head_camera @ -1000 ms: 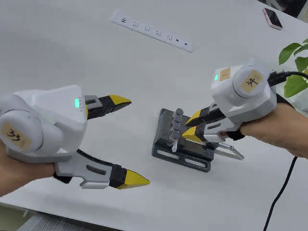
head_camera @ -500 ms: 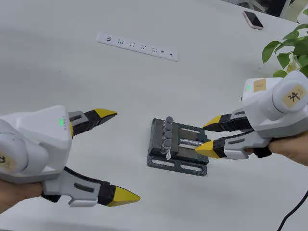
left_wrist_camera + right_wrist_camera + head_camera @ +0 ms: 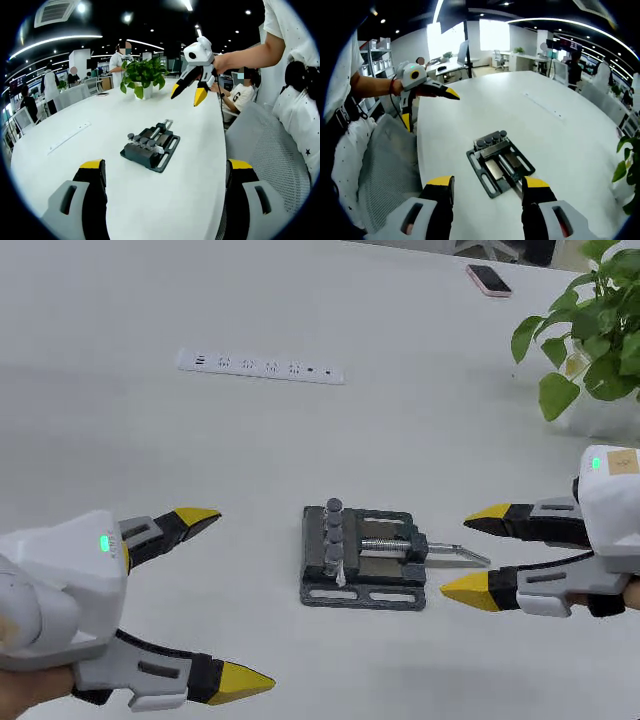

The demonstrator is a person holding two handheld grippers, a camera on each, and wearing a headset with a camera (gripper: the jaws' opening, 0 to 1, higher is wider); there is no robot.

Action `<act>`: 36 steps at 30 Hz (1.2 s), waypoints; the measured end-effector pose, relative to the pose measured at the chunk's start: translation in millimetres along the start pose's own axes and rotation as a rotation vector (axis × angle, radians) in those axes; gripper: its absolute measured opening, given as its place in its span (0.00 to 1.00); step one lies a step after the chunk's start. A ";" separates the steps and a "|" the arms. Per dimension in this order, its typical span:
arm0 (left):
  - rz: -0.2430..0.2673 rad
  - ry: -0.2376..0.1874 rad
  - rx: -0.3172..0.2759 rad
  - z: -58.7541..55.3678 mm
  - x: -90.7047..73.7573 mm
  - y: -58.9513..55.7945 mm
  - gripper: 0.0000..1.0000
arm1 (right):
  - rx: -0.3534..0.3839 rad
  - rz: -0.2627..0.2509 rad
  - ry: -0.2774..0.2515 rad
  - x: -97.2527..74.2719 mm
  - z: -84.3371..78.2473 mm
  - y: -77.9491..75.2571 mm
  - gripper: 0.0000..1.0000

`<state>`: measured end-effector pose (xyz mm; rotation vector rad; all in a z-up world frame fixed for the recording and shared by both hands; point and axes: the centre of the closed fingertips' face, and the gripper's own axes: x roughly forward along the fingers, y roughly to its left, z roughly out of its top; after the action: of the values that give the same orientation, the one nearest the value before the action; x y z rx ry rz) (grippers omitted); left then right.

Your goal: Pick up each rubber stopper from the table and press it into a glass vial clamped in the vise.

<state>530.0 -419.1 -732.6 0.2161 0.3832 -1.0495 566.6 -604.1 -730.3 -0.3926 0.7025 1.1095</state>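
Observation:
A dark vise (image 3: 362,558) (image 3: 150,147) (image 3: 500,162) stands in the middle of the white table (image 3: 300,320). Clamped in it is a row of several glass vials (image 3: 333,537) (image 3: 142,142) (image 3: 490,139), each capped by a grey rubber stopper. My left gripper (image 3: 218,598) (image 3: 165,175) hangs open to the left of the vise, nothing between its yellow tips. On the other side, near the vise's screw handle (image 3: 455,552), my right gripper (image 3: 483,551) (image 3: 487,189) is open and holds nothing. Each gripper view shows the other gripper across the table.
A white power strip (image 3: 260,367) (image 3: 67,138) (image 3: 542,105) lies farther back on the table. A potted plant (image 3: 590,325) (image 3: 142,76) stands at the right rear, a phone (image 3: 488,280) beyond it. A mesh chair (image 3: 380,165) sits by the table edge. People stand in the background.
My right gripper has drawn back to the right, away from the vials, and its jaws have widened. The left gripper stays open. The head camera has shifted, so the whole scene sits differently.

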 end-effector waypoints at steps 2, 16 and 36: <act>0.002 0.005 0.005 0.0 1.0 0.3 0.99 | 0.013 -0.003 -0.023 -3.8 -7.7 -0.4 0.55; 0.018 0.051 0.002 -9.0 13.4 1.2 0.99 | 0.092 -0.027 -0.173 -15.1 -51.8 -4.6 0.75; 0.029 0.104 -0.030 -25.6 15.9 -3.5 0.99 | 0.072 -0.041 -0.232 -10.4 -56.6 -4.3 0.86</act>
<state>528.7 -424.5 -762.4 0.2488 0.4878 -1.0059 549.9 -647.6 -764.3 -0.2116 0.5255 1.0677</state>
